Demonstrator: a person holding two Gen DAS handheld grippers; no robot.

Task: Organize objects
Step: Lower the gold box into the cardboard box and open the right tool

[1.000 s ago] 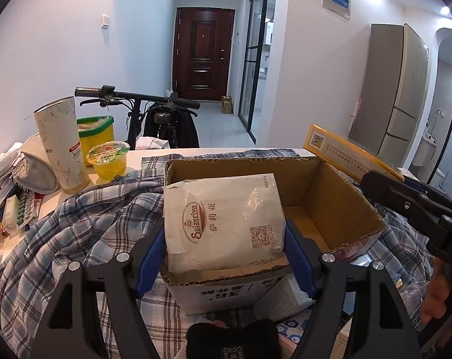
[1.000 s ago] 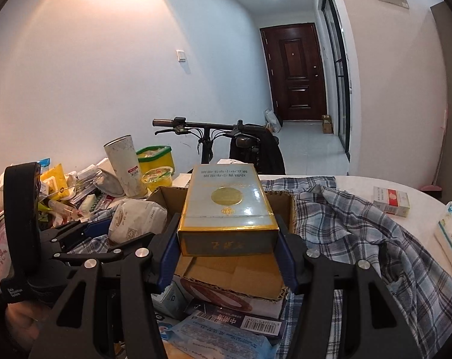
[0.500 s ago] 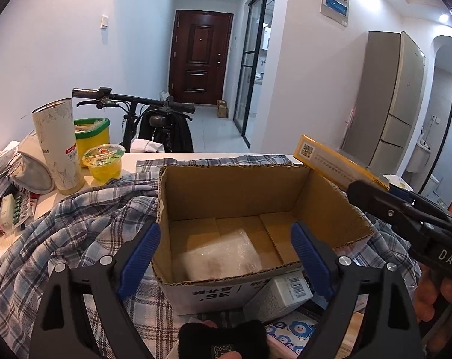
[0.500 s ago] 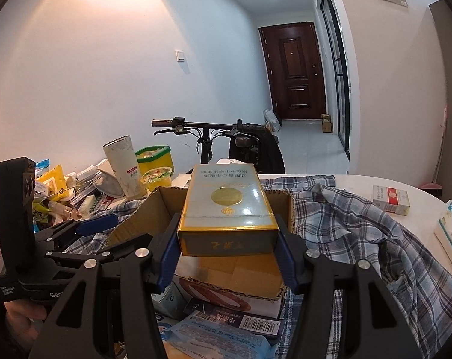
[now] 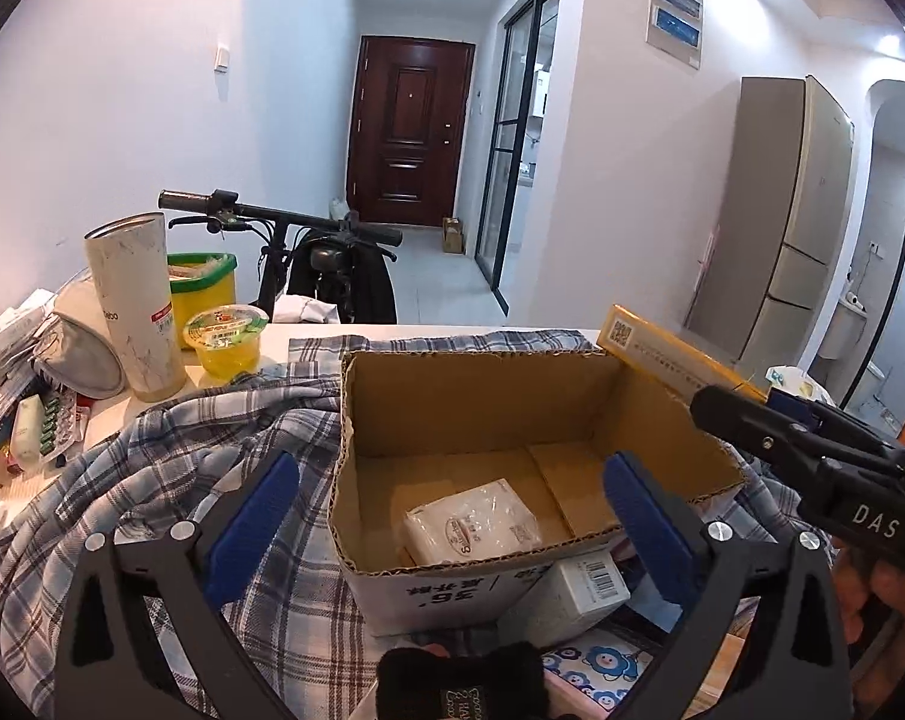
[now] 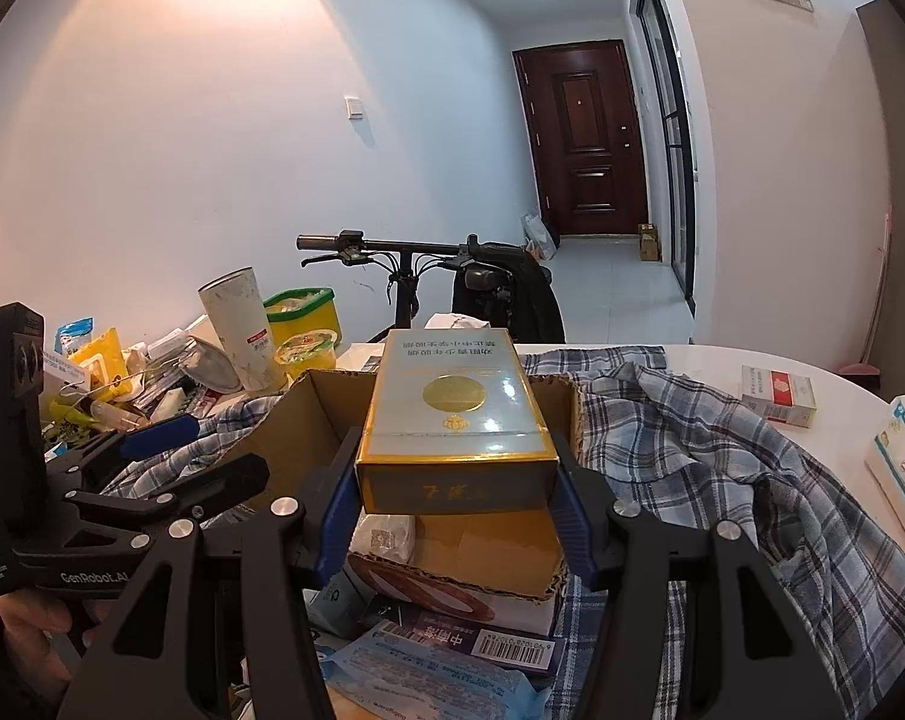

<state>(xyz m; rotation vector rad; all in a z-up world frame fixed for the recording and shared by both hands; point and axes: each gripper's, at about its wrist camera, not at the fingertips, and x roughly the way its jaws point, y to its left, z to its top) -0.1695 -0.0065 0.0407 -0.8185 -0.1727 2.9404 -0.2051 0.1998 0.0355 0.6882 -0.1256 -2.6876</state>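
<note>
An open cardboard box [image 5: 662,420] sits on a plaid shirt [image 5: 170,480]. A white sealed packet [image 5: 473,519] lies flat on the box floor. My left gripper [image 5: 452,516] hovers at the box's near wall, its jaws still opening wide, with nothing pressed between the blue pads. My right gripper [image 6: 455,495] is shut on a grey box with gold trim [image 6: 452,414], held above the cardboard box [image 6: 500,540]. That gold-trimmed box [image 5: 662,354] shows at the right in the left wrist view. The white packet [image 6: 383,534] peeks out below it.
A tall white tumbler [image 5: 137,306], a yellow tub [image 5: 203,288] and a jelly cup [image 5: 227,339] stand at the left among clutter. A red and white pack [image 6: 779,393] lies on the white table [image 6: 842,420]. Packets [image 6: 428,672] lie before the box. A bicycle [image 5: 308,240] is behind.
The left gripper's jaws spread and let go of the white packet, which dropped from upright between the pads to the floor of the box. The right gripper kept still with its box.
</note>
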